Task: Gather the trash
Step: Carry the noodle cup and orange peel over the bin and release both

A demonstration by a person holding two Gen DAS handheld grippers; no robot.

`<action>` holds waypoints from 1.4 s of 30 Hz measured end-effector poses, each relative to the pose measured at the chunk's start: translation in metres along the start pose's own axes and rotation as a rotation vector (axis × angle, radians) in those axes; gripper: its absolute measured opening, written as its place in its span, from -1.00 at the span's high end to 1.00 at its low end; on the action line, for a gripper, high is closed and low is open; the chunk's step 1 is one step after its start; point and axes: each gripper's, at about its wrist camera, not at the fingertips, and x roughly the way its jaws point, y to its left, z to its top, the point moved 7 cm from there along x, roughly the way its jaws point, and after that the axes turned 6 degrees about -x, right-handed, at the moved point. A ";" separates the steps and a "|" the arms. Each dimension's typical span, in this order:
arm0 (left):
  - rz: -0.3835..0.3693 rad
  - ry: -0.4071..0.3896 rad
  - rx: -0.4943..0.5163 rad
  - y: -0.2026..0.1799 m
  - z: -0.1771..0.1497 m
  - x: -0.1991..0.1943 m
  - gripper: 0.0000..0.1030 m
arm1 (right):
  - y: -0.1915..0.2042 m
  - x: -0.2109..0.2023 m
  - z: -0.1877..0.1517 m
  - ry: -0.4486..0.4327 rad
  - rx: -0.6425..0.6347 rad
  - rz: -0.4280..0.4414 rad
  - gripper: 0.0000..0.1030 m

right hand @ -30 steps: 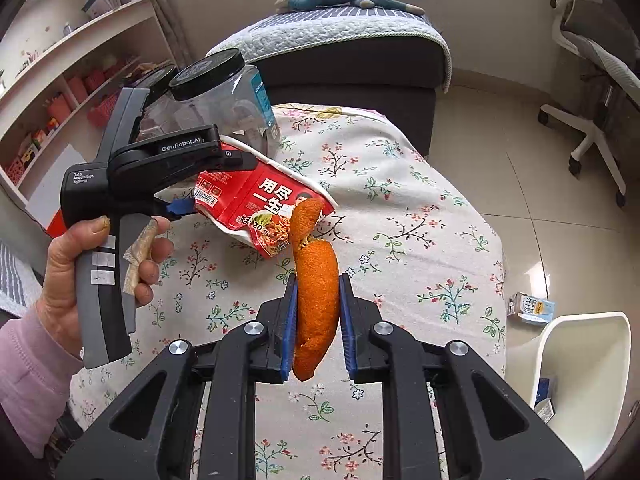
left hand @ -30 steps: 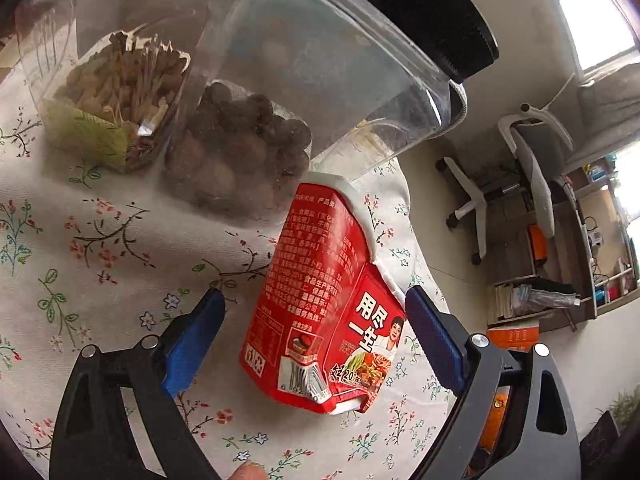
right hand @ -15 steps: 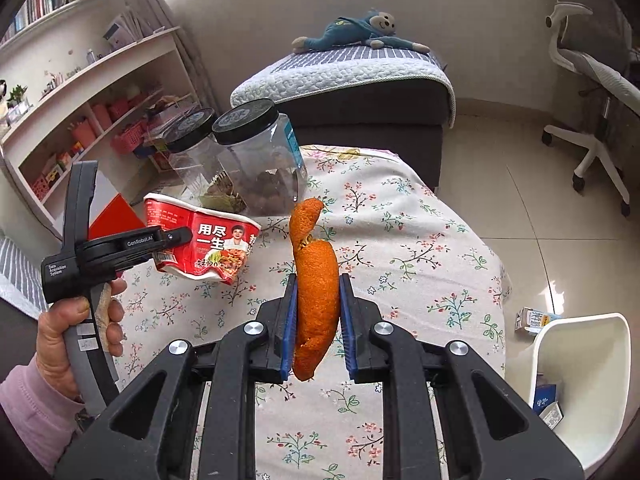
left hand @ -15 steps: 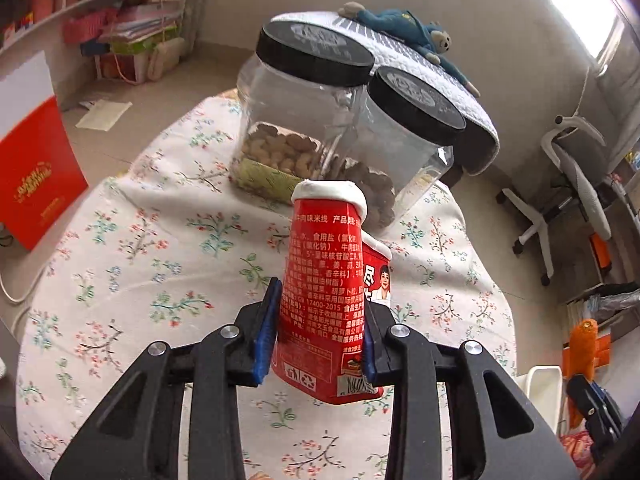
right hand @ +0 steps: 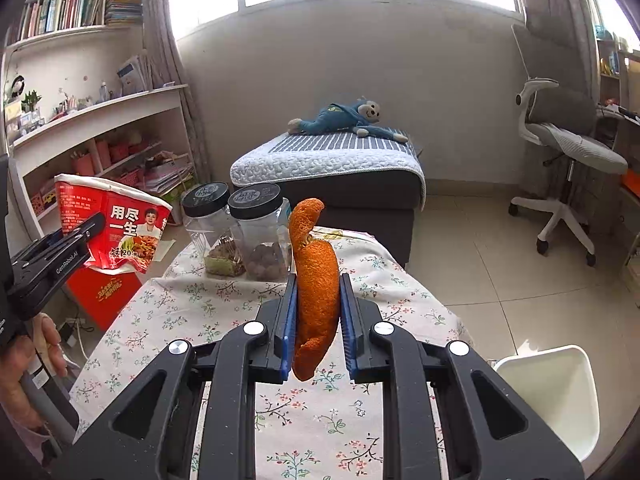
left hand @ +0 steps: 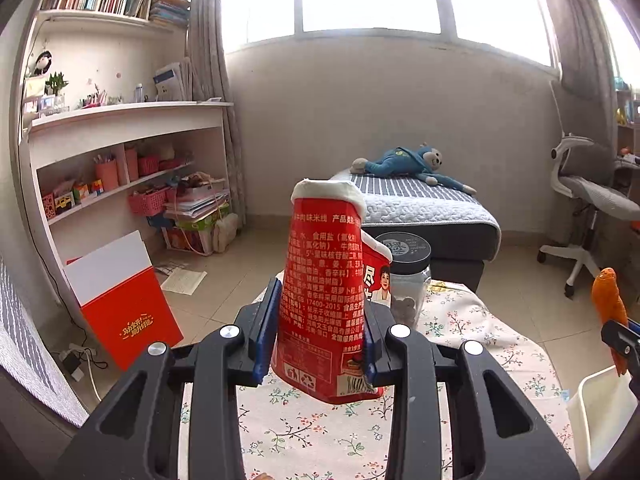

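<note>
Left claw point(left hand: 320, 328): clamped on the red noodle cup point(left hand: 326, 292), its blue pads pressing the crushed sides; the jaws closed on it within the last second.
Red noodle cup: squeezed flat between the pads, white rim up, held in the air above the table point(left hand: 460, 360); from the right side it shows at far left, tilted, clear of the cloth.
Right claw point(right hand: 318, 320): clenched on the orange peel point(right hand: 316, 284).
Orange peel: upright between the pads, curled tip sticking out above them, lower end hanging just below.
Jars point(right hand: 256, 232): two black-lidded clear jars side by side at the table's far end, beyond both claws.
White bin point(right hand: 560, 392): on the floor beside the table, to the right, below the right claw's level.
</note>
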 end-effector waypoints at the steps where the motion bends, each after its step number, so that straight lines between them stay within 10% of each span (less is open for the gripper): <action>1: -0.008 -0.009 -0.005 -0.004 0.003 -0.003 0.34 | -0.002 -0.001 0.001 -0.011 -0.002 -0.014 0.64; 42: -0.266 -0.102 0.094 -0.157 -0.003 -0.080 0.32 | -0.104 -0.072 -0.007 -0.119 0.089 -0.257 0.61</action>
